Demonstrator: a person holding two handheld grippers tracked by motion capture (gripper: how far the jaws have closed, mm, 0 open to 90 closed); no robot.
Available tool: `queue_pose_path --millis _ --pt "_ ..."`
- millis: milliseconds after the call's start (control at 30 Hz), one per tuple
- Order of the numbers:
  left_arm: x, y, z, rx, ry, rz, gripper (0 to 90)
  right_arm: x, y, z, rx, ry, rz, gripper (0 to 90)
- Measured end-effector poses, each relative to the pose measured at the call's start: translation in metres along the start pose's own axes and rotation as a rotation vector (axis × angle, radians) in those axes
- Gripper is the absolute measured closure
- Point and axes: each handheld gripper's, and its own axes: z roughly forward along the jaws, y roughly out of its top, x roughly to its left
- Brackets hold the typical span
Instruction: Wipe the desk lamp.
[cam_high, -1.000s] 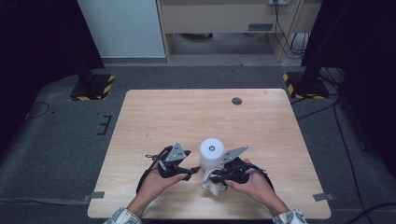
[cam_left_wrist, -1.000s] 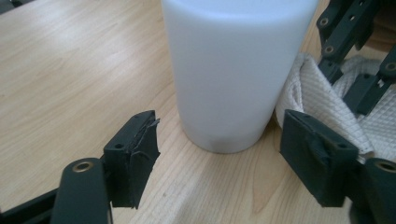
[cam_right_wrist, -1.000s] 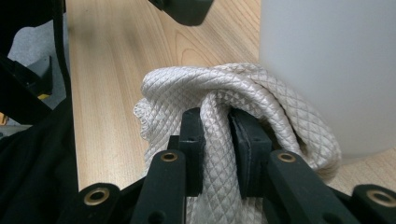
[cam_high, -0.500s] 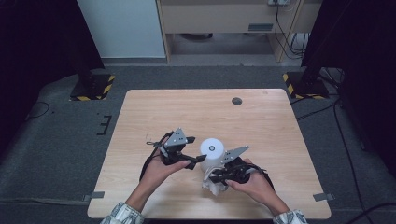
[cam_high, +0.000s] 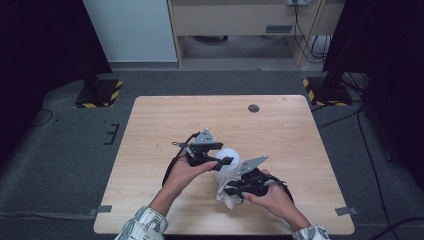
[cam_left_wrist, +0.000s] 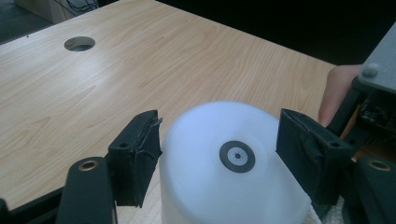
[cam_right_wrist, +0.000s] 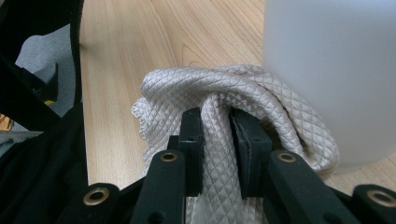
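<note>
At the table's near edge, the right gripper pinches the quilted cloth against the white jar; the left gripper, jaws just closing, straddles it ungripped; wiping hardly begun

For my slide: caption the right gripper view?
Right gripper pinching a quilted white cloth beside a white container.

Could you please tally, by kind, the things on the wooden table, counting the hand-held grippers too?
White round plastic container: 1
White quilted cloth: 1
Black two-jaw grippers, left gripper around the container's top, right gripper clamped on the cloth: 2
Total: 4
</note>
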Motion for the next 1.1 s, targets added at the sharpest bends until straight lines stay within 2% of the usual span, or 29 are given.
queue_pose_path --millis 200,267,367,500,567,633,767,1000,1100 --pt "0.006 -0.002 0.002 0.000 -0.009 -0.021 29.8 0.000 0.001 -0.001 -0.008 0.003 0.000 75.2" --pt "0.006 -0.003 0.003 0.000 -0.031 -0.038 31.1 0.001 0.001 -0.002 -0.014 0.006 0.000 75.2" --pt "0.003 -0.003 0.002 0.001 -0.045 -0.031 32.7 0.002 0.003 -0.005 -0.043 0.020 -0.009 75.2" --pt "0.003 -0.004 0.000 0.002 -0.033 -0.038 33.0 0.004 0.007 -0.012 -0.093 0.032 -0.014 75.3" --pt "0.005 -0.005 0.000 0.001 -0.030 -0.046 33.1 0.004 0.008 -0.012 -0.102 0.033 -0.014 75.4" --pt "0.005 -0.005 0.000 0.001 -0.033 -0.049 33.3 0.003 0.007 -0.009 -0.093 0.030 -0.008 75.5" --pt "0.004 -0.005 0.000 0.000 -0.028 -0.048 33.3 -0.001 0.004 0.001 -0.042 0.025 0.005 75.5" --pt "0.005 -0.005 -0.001 0.003 -0.029 -0.045 33.3 -0.009 -0.004 0.018 0.046 0.029 0.059 75.6" --pt "0.004 -0.004 0.000 0.003 -0.028 -0.047 33.3 -0.010 -0.005 0.019 0.050 0.033 0.070 75.7"
